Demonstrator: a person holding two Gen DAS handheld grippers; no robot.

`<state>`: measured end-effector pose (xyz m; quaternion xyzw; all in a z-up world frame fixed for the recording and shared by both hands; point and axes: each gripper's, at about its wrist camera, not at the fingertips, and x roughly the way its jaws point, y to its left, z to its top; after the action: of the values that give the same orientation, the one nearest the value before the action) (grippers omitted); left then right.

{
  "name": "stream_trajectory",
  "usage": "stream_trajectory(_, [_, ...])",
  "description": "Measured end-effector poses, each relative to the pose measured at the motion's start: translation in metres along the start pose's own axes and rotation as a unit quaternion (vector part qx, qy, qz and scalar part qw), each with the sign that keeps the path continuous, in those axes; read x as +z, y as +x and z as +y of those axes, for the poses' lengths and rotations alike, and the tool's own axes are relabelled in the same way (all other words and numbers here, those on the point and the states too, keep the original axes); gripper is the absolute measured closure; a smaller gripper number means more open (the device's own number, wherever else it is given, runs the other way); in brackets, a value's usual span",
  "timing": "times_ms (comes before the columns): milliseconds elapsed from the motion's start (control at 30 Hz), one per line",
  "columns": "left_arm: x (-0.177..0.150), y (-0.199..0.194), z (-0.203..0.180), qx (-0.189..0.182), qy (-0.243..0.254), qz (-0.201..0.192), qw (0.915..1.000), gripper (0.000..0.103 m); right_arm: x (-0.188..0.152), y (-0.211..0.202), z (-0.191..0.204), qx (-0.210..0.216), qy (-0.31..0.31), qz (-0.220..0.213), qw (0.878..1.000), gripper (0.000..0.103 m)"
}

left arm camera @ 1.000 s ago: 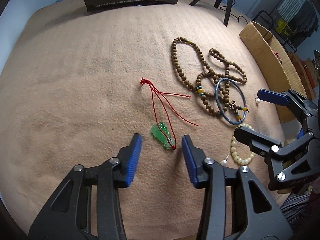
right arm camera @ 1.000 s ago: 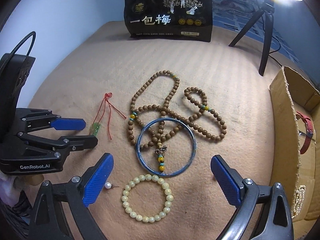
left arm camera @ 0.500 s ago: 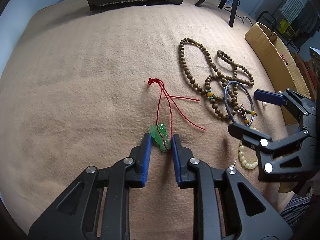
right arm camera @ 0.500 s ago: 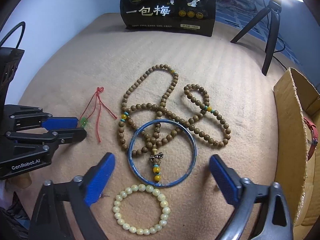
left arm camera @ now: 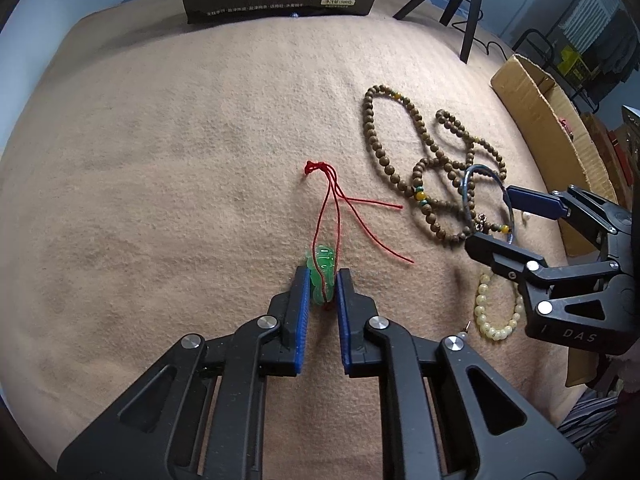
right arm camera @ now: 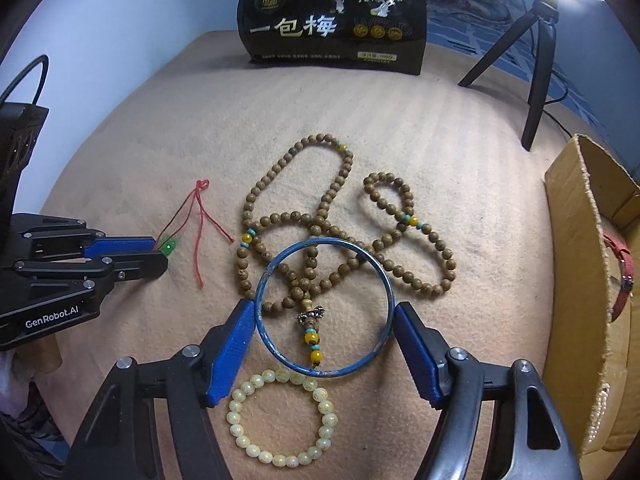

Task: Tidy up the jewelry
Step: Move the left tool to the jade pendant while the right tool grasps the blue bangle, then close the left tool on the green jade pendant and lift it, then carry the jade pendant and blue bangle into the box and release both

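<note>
Left wrist view: left gripper [left arm camera: 323, 280] jaws are pinching the green pendant [left arm camera: 322, 276]; its trailing red cord [left arm camera: 340, 208] is risking a snag. Right gripper [right arm camera: 324, 322] jaws are straddling, spread, the blue bangle [right arm camera: 382, 280].

A green pendant [left arm camera: 323, 276] on red cord [left arm camera: 336, 208] sits against a tan blanket [left arm camera: 160, 160] — beside brown wooden beads [right arm camera: 320, 216] with yellow and turquoise accents, a blue bangle [right arm camera: 325, 309], a cream bracelet [right arm camera: 282, 420] and black tongs with blue pads [right arm camera: 232, 344].
</note>
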<state>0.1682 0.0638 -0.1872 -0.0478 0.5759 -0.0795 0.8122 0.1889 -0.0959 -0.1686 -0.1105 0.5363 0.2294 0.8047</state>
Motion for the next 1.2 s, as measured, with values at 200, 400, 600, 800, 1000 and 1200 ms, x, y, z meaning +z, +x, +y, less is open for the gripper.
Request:
stream_trajectory(200, [0.002, -0.015, -0.003, -0.006, -0.001, -0.021, 0.9998, 0.092, 0.002, -0.023, -0.005, 0.000, 0.006, -0.025, 1.000, 0.030])
stream_trajectory(400, [0.007, -0.038, -0.011, -0.015, 0.004, -0.052, 0.9986, 0.092, 0.002, -0.048, -0.007, -0.003, 0.010, -0.053, 0.999, 0.030])
stream_trajectory(600, [0.017, -0.064, -0.017, -0.034, -0.003, -0.084, 0.9959, 0.092, 0.008, -0.069, -0.015, -0.004, 0.022, -0.076, 0.997, 0.030])
stream_trajectory(800, [0.026, -0.083, -0.028, -0.046, -0.002, -0.112, 0.9926, 0.092, 0.010, -0.091, -0.028, -0.006, 0.046, -0.102, 0.994, 0.030])
stream_trajectory(1000, [0.036, -0.103, -0.044, -0.068, 0.003, -0.140, 0.9878, 0.092, 0.007, -0.111, -0.043, -0.020, 0.059, -0.118, 0.991, 0.030])
stream_trajectory(1200, [0.042, -0.109, -0.069, -0.086, 0.018, -0.150, 0.9847, 0.092, 0.000, -0.129, -0.065, -0.035, 0.079, -0.131, 0.988, 0.030])
